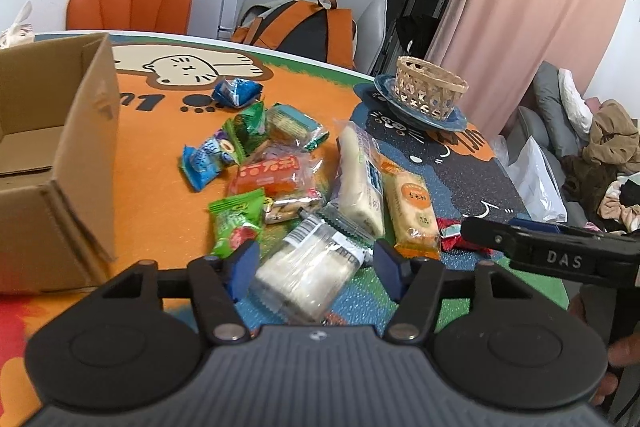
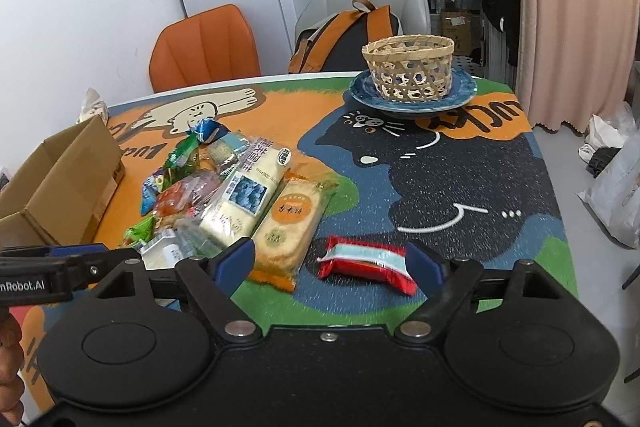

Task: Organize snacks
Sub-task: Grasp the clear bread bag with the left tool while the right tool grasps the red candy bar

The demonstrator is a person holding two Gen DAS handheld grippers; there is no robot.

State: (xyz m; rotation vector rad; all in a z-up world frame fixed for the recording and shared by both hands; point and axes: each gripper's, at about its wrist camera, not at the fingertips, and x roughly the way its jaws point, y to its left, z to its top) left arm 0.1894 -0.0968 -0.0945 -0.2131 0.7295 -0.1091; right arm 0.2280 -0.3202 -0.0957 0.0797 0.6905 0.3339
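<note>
- Left gripper (image 1: 316, 263), bottom centre of the left view: jaws spread wide around a clear pack (image 1: 308, 279) of white snacks. The pads look just short of touching it, so it holds nothing yet.
- To grip well, I would centre the pack between the pads and close slowly; the slick film may slide or crumple.
- Right gripper (image 2: 330, 263), low in the right view: jaws wide open, holding nothing, with the red pack (image 2: 366, 263) lying flat between the tips.
- Lower it until the pads flank the red pack's long sides before closing.
- Mid frame: the snack pile (image 1: 280, 167) sits loose on the table mat (image 2: 460, 187).
- Left edge: the open box (image 1: 60, 155), a likely goal.
- Upper right: the basket (image 2: 410, 67) stands on a blue plate (image 2: 364, 89), another possible goal.
</note>
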